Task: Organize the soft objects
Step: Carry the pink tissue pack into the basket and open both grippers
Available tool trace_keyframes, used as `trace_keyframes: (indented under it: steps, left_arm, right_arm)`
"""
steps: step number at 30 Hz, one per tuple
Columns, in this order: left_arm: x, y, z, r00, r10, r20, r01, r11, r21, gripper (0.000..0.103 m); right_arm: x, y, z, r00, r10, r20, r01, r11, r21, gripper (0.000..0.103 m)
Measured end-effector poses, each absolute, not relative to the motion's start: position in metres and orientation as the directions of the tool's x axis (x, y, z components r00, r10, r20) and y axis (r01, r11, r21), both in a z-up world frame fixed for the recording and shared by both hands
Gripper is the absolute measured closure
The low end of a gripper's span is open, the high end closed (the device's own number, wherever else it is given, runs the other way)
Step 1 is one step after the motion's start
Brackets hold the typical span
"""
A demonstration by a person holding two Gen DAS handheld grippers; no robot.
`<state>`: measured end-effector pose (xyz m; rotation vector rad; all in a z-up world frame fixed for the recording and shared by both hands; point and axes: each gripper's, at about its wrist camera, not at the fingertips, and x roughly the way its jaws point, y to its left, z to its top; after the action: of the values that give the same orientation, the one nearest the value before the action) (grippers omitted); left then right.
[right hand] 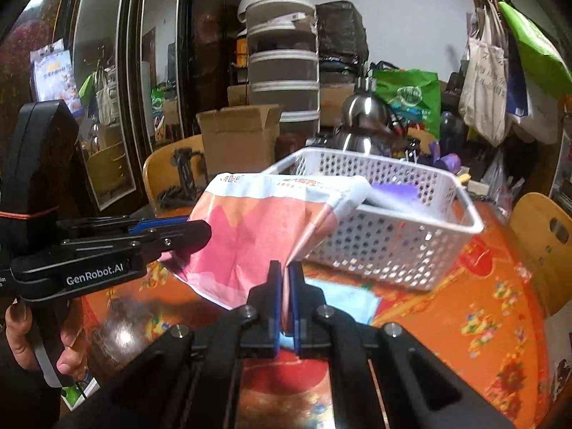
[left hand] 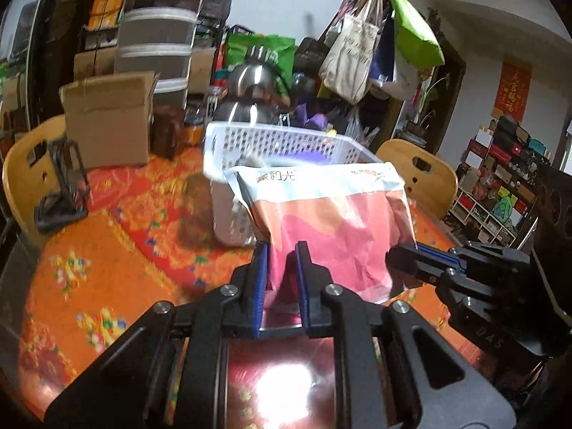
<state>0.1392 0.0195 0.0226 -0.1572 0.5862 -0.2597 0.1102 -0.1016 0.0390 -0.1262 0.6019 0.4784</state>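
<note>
Between the left gripper's (left hand: 282,250) blue-lined fingers (left hand: 260,268) a lower edge of the pouch (left hand: 321,221) was clenched, the jaws nearly together on thin film. The right gripper (right hand: 285,268) was likewise clamped on the pouch's other lower edge, its fingers (right hand: 274,286) pressed almost flat with only film between them. Each gripper also showed in the other's view, coming in from the side: the right one (left hand: 411,254) at the pouch's right edge, the left one (right hand: 193,230) at its left.

The pouch was a soft, crinkled plastic bag, pink and salmon below with a pale blue band of print along the top, limp and creased where it was pinched. It hung clear of the table, held up by both grippers, its top edge leaning against or just over the near rim of the basket (right hand: 447,214).

The basket was white rigid plastic, rectangular, with perforated walls; something purple (right hand: 393,190) lay inside. It stood on the table (left hand: 89,268), towards the far edge, on a glossy orange floral cloth. A cardboard box (left hand: 111,121) stood beyond, at the table's far left.

The step in hand looked like carrying the pouch to the basket. The next move would probably call for lifting its lower end above the rim, moving both grippers forward together, then letting go so it settled inside without snagging.
</note>
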Motion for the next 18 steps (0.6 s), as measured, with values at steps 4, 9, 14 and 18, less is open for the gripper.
trace_keyframes:
  steps: [4,9,14,18]
  left_arm:
    - [0.155,0.006,0.052,0.812,-0.291,-0.506,0.217,0.955,-0.201,0.089]
    - [0.191,-0.01,0.091,0.821,-0.293,-0.491,0.236,0.956,-0.176,0.089]
    - [0.242,-0.024,0.116,0.815,-0.28,-0.508,0.234,0.96,-0.154,0.089]
    - [0.29,-0.034,0.119,0.798,-0.262,-0.543,0.222,0.965,-0.139,0.089]
  right_arm:
    - [0.119,-0.112,0.062,0.745,0.385,-0.544,-0.451,0.892,0.014,0.1]
    - [0.144,-0.126,0.091,0.771,0.371,-0.518,-0.43,0.903,0.007,0.1]
    - [0.185,-0.137,0.116,0.786,0.35,-0.51,-0.402,0.916,0.01,0.1]
    - [0.23,-0.148,0.123,0.779,0.345,-0.524,-0.384,0.923,0.036,0.1]
